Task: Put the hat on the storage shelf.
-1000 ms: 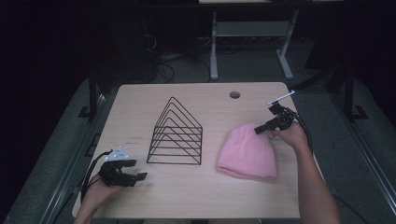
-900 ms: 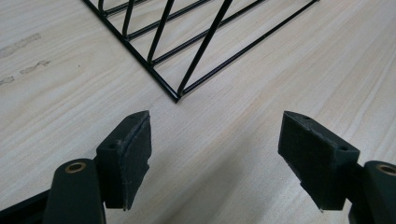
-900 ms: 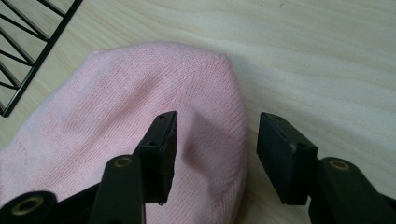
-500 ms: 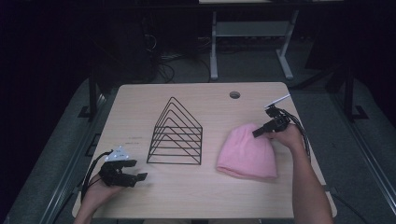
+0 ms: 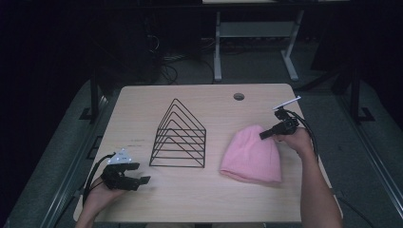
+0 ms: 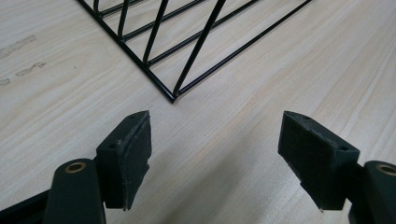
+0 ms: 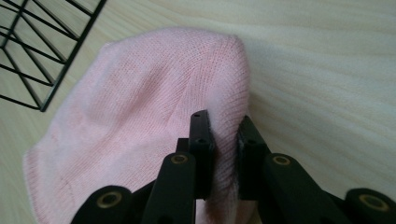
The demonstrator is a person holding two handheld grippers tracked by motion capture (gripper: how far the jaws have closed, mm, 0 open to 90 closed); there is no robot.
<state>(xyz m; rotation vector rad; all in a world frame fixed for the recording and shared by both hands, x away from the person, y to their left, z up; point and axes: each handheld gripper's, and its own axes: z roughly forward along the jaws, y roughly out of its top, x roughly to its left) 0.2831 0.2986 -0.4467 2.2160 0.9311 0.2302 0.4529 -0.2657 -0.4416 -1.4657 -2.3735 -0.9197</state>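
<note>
A pink knitted beanie (image 5: 252,154) lies flat on the right half of the wooden table (image 5: 199,204). My right gripper (image 5: 264,135) is at its top right edge; its jaws have just been closing and now pinch a fold of the beanie (image 7: 154,112) between the pads (image 7: 203,140). A black wire rack (image 5: 179,135) of nested triangles stands in the middle of the table. My left gripper (image 5: 145,179) rests low at the front left, jaws wide open, nothing between the pads (image 6: 128,149). The rack's near corner (image 6: 173,95) lies just ahead of them.
A round cable hole (image 5: 238,96) sits near the table's far edge. Beyond the table are a white desk frame (image 5: 252,42) and cables on a dark floor. Bare wood lies between my left gripper and the rack.
The right gripper's jaws closed onto the beanie's top edge. Both hands stayed where they were, and the left gripper looks the same.
</note>
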